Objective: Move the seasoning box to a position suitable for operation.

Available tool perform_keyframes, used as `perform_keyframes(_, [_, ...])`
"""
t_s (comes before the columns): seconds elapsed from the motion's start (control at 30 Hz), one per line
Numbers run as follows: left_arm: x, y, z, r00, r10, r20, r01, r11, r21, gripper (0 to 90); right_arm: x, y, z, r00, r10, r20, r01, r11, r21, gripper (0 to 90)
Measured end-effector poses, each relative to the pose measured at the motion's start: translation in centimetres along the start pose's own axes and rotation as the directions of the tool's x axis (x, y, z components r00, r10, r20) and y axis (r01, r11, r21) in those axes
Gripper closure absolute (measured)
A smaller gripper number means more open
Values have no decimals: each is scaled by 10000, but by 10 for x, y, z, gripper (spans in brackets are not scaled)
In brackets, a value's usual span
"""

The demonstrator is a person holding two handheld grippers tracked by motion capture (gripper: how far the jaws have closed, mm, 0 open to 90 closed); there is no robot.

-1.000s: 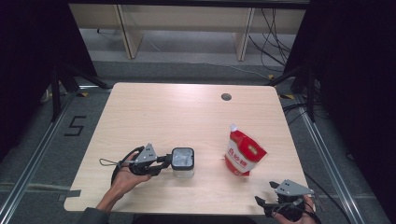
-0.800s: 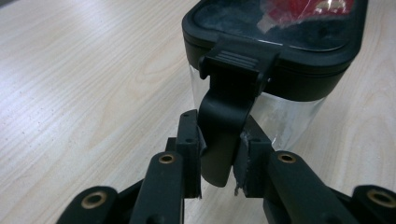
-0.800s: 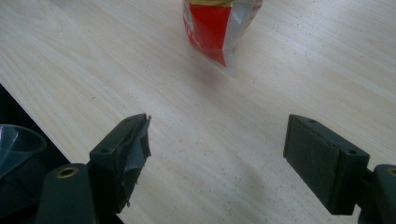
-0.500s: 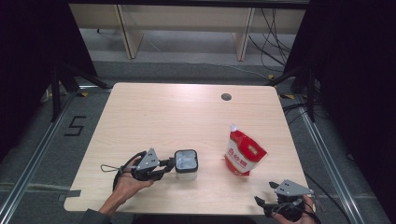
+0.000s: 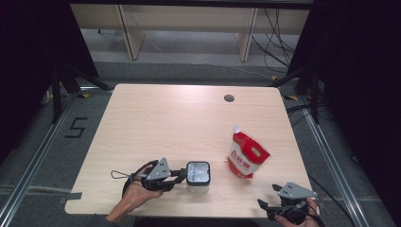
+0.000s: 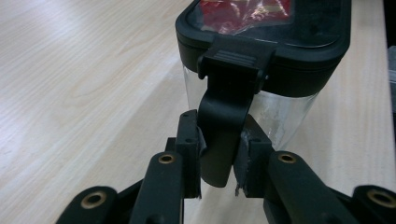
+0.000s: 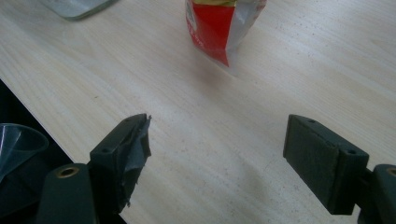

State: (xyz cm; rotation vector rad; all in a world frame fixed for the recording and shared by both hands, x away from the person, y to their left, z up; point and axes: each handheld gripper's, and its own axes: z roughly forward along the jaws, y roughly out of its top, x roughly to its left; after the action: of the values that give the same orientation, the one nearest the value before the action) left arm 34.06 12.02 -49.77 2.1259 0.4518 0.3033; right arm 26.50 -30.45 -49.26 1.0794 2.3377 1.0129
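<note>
A clear container point(image 5: 197, 174) with a black lid stands near the table's front edge. My left gripper point(image 5: 181, 175) lies beside it on its left, shut on the lid's black latch flap point(image 6: 223, 135); the pads pinch the flap from both sides below the lid point(image 6: 266, 46). A red and white pouch point(image 5: 247, 153) stands upright to the right of the container. My right gripper point(image 5: 265, 208) rests at the front right corner, open, with bare tabletop between its jaws point(image 7: 217, 149). The pouch point(image 7: 219, 23) is farther off ahead of it.
The wooden table point(image 5: 165, 123) has a round cable hole point(image 5: 229, 98) near its far edge. Shelving legs and cables stand on the floor behind the table. A clear funnel-shaped thing point(image 7: 14, 144) shows past the table's edge in the right gripper view.
The left gripper and the container have slid right and a little toward the front edge. The right gripper and the pouch have stayed put.
</note>
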Motion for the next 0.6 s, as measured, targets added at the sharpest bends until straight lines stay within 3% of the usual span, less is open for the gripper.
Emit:
perform_keyframes(0.17, [-6,2,4,9996,-104,245,107,9999,-88,734,1,0,-1,10000,24,6,-24,10000,70,237])
perform_keyframes(0.5, [-5,1,5,9985,-267,468,273,9996,-123,725,2,1,0,10000,78,-19,-78,9999,122,237])
perform_keyframes(0.53, [-6,1,4,9978,-449,490,457,9988,-155,711,2,1,0,10000,83,-21,-82,9999,119,237])
perform_keyframes(0.57, [-5,1,3,9987,-229,463,228,9997,27,669,2,0,0,9999,103,-14,-103,9999,54,237])
perform_keyframes(0.6, [-6,2,3,9985,-293,466,291,9996,53,622,2,0,0,9999,113,-28,-113,9999,65,237])
